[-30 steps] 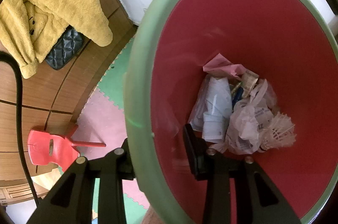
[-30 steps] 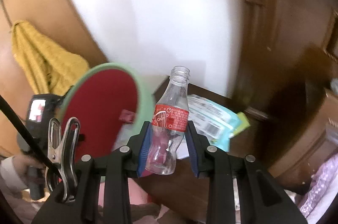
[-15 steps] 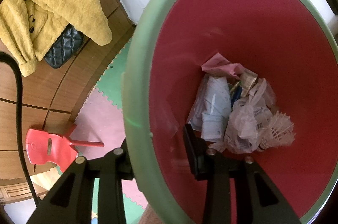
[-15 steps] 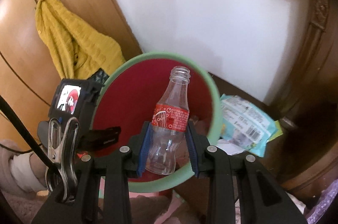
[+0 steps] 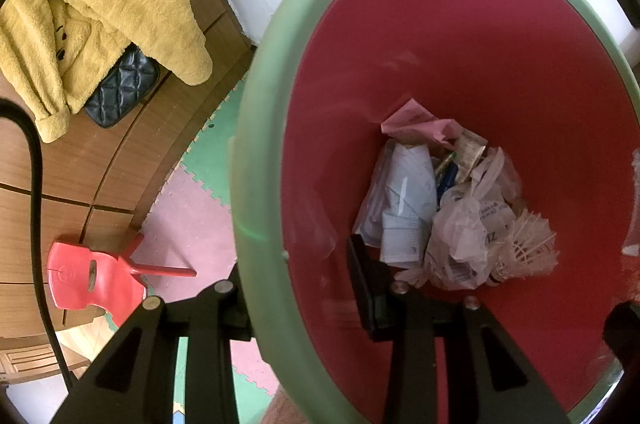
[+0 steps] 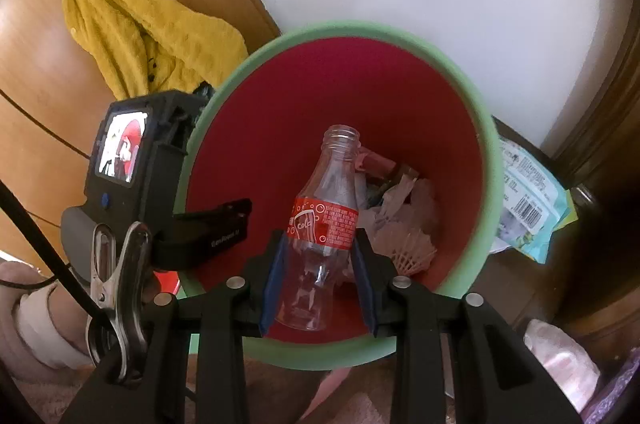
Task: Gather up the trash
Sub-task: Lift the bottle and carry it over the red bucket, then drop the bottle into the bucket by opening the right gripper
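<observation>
A trash bin (image 5: 260, 152) with a green rim and red inside fills the left wrist view; my left gripper (image 5: 296, 288) is shut on its rim, one finger outside, one inside. Crumpled paper and plastic wrappers (image 5: 440, 216) lie at its bottom. In the right wrist view my right gripper (image 6: 318, 264) is shut on an empty clear cola bottle (image 6: 322, 224) with a red label, upright and capless, held over the mouth of the bin (image 6: 468, 84). The left gripper's body (image 6: 160, 184) shows clamped to the bin's left rim.
A yellow fleece garment (image 5: 100, 24) and a dark quilted bag (image 5: 120, 88) hang on the wooden wardrobe. A red plastic chair (image 5: 92, 276) stands on pink and green foam mats. A blue-green wipes pack (image 6: 528, 200) lies on a dark wooden cabinet right of the bin.
The right gripper has swung left and down with the bottle, from beside the bin to over its opening. The left gripper and bin have stayed put.
</observation>
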Available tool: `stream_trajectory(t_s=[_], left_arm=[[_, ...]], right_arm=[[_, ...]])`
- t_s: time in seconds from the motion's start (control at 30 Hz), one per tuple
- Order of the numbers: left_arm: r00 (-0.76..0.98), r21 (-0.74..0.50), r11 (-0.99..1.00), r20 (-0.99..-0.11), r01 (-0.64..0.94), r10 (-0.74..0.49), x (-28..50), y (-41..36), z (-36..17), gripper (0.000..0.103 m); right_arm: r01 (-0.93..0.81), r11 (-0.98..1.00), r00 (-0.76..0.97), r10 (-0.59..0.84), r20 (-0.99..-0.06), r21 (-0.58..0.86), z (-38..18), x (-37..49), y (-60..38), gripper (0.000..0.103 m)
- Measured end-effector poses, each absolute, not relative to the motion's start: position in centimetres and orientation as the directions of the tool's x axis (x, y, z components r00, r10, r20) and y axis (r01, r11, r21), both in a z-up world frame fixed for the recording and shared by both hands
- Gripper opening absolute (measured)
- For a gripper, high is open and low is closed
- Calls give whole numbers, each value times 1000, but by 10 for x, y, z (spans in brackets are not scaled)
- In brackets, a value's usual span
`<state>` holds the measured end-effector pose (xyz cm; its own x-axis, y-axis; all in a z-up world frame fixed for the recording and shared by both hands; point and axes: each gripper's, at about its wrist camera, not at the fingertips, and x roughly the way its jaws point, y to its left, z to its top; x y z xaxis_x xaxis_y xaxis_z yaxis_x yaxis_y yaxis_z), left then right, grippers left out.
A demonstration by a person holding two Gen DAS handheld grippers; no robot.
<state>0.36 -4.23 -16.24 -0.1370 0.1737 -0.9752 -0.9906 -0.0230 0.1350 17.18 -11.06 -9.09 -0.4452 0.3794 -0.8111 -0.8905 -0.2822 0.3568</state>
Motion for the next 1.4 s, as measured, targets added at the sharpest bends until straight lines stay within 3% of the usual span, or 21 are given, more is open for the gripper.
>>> stream_trajectory(t_s=[1.07, 1.17, 1.23, 1.4], left_arm=[[-124, 122, -23, -977, -992, 172, 7, -38, -161, 37], [-124, 122, -23, -977, -992, 172, 7, -38, -161, 37], [-124, 122, -23, -977, -992, 171, 7, -38, -161, 37], [-124, 122, -21, -977, -992, 171, 7, -38, -161, 37]], right_arm=[[-893, -275, -440, 363, -821, 357, -98, 165, -104, 34], [-896, -275, -434, 366, -823, 350, -96, 164, -103, 39], [-895, -278, -434, 371, -821, 348, -95, 164, -102, 48], [-897, -270, -433, 380, -817, 350, -94, 168, -102, 49]])
